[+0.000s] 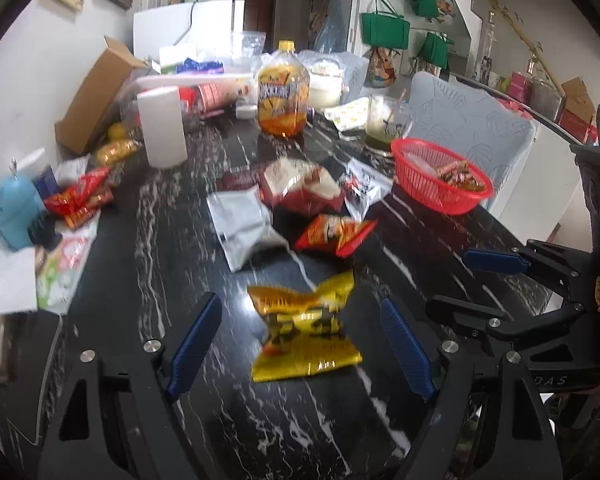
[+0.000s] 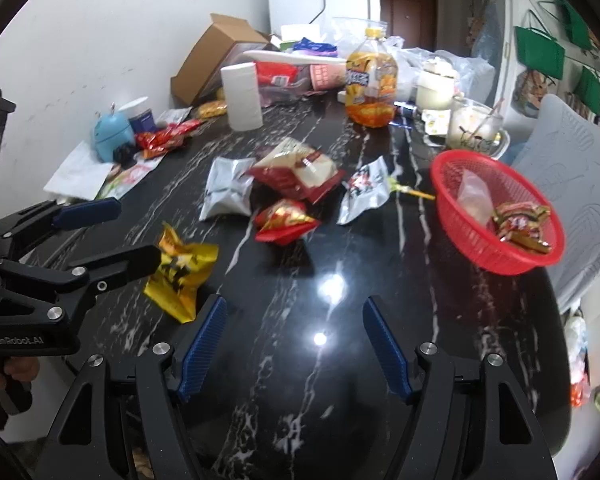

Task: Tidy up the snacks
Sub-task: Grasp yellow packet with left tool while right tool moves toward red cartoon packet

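You are aiming the left gripper (image 1: 300,340), jaws wide and empty, over the yellow snack bag (image 1: 304,332), bound for the red basket (image 1: 440,196), while the right gripper (image 2: 296,344) is hovering wide and empty over bare table (image 2: 340,380).

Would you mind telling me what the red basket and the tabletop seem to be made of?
Red basket: likely moulded plastic, judging by its uniform colour and slotted mesh walls. Tabletop: looks like polished black stone with white veins, or a glossy imitation; it mirrors the lights sharply.

One red basket (image 2: 496,256), one paper-towel roll (image 2: 242,96), one juice bottle (image 2: 370,84), one cardboard box (image 2: 216,56).
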`<state>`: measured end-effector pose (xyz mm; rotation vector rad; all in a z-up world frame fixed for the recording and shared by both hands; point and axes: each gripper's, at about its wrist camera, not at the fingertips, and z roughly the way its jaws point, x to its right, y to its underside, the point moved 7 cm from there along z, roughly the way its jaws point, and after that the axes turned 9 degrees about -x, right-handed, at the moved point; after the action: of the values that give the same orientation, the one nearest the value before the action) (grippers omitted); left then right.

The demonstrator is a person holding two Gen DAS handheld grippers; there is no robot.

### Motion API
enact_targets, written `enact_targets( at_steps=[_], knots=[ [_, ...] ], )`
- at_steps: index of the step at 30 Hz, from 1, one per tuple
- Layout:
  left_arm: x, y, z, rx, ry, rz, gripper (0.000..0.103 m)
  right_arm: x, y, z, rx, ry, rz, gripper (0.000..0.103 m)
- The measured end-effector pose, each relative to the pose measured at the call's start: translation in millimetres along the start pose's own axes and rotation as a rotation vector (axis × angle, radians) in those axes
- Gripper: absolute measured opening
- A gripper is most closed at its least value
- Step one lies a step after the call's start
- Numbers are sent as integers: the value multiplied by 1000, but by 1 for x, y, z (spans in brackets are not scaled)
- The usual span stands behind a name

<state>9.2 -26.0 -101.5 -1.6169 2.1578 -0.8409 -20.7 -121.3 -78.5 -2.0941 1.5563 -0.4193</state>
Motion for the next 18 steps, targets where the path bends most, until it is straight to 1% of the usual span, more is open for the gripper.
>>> enact_targets(
  at_steps=[4, 8, 10, 11, 15, 18],
  knots=[
    [1, 10, 8, -28, 15, 13, 81, -6, 7, 9, -17, -20, -6, 71],
    [-1, 12, 15, -45, 33, 8, 81, -9, 10, 15, -27, -13, -16, 71],
    [0, 13, 20, -66, 69, 12, 81, -8, 9, 18, -29, -8, -15, 71],
    [0, 14, 23, -74, 74, 12, 81, -7, 9, 18, -30, -7, -12, 71],
    [-4, 14, 32, -91, 64, 10, 81, -4, 8, 24, -39, 5, -7, 71],
    [-5, 11, 38, -105, 82, 10, 81, -2, 5, 30, -51, 5, 1, 72]
  ],
)
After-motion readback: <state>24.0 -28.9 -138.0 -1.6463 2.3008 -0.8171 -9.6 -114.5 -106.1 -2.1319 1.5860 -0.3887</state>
